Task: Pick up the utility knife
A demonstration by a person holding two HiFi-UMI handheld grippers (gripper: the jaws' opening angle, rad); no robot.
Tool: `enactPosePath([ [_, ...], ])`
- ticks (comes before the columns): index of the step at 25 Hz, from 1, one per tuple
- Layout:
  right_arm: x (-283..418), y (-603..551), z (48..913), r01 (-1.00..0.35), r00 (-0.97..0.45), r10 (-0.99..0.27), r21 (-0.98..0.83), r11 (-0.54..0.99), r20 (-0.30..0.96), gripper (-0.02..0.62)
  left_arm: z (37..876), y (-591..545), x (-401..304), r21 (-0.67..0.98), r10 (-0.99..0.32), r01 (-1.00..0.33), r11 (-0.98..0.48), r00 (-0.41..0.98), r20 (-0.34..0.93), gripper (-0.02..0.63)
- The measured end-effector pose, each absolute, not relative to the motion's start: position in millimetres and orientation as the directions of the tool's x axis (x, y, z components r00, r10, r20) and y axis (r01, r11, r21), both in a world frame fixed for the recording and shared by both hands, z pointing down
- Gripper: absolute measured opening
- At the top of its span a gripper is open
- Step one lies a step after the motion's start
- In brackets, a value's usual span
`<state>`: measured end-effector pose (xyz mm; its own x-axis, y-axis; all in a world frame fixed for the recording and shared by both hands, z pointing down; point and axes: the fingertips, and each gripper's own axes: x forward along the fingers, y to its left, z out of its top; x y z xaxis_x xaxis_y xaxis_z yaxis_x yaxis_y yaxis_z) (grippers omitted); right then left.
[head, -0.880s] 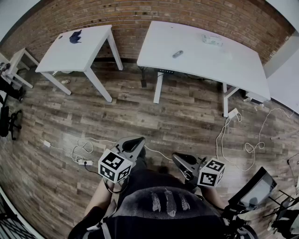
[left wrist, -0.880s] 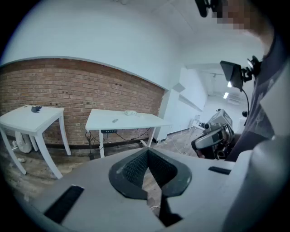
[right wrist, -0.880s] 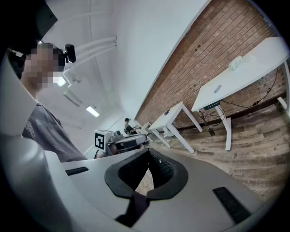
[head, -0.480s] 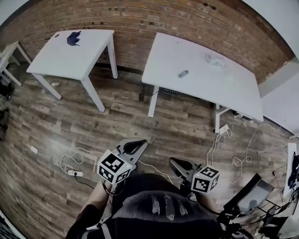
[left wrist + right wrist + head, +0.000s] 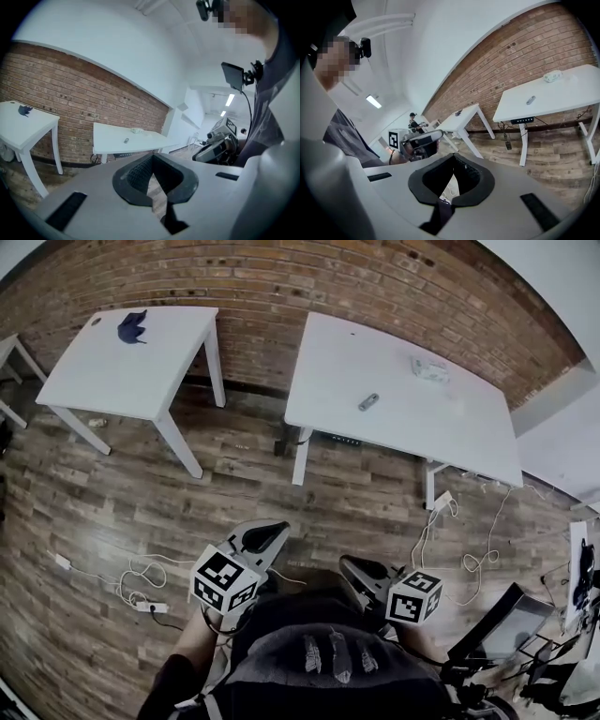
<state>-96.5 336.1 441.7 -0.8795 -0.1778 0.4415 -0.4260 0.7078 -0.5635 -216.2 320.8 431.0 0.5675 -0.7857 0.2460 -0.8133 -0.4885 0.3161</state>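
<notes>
Both white tabletops sit lower and nearer in the head view than a moment ago, and the smaller one has slid toward the left edge of the picture, while the two grippers keep their places at the bottom.

The utility knife (image 5: 368,402), a small, slim grey bar, lies flat on the larger smooth white rectangular tabletop (image 5: 450,432). It rests left of the middle, nearer the left edge than the right, about midway between front and back edges. A pale, lumpy whitish object (image 5: 428,368) sits near the back edge, well apart from the knife. On the smaller white tabletop (image 5: 141,371) a dark blue crumpled thing (image 5: 132,326) lies close to the back edge. Both tabletops stand against a rough red brick wall (image 5: 281,277) on a worn wooden plank floor (image 5: 234,484), where thin white cables (image 5: 141,573) loop.

The left gripper (image 5: 153,158) is held well short of the tabletop over the floor; its dark ribbed fingers (image 5: 138,173) are pressed together, with nothing between them. The right gripper (image 5: 454,158) is likewise closed and empty, its black textured fingers (image 5: 469,178) meeting at the tips.
</notes>
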Motion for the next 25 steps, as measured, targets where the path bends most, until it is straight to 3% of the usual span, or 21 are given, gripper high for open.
enactPosePath([
  [13,-97,246,438,-0.309,-0.933,-0.107,-0.614,0.726,0.344,0.000,430,250,-194,0.298,-0.782,-0.836,-0.462,0.542,0.308,-0.003],
  [20,-63,179,446,-0.255,-0.967,-0.135,-0.767,0.588,0.218,0.000,420,185,-159,0.142,-0.749,-0.854,-0.501,0.510,0.424,-0.003],
  [25,-33,135,447,-0.223,-0.974,-0.150,-0.815,0.535,0.168,0.000,410,156,-118,0.170,-0.709,-0.820,-0.546,0.561,0.427,-0.003],
])
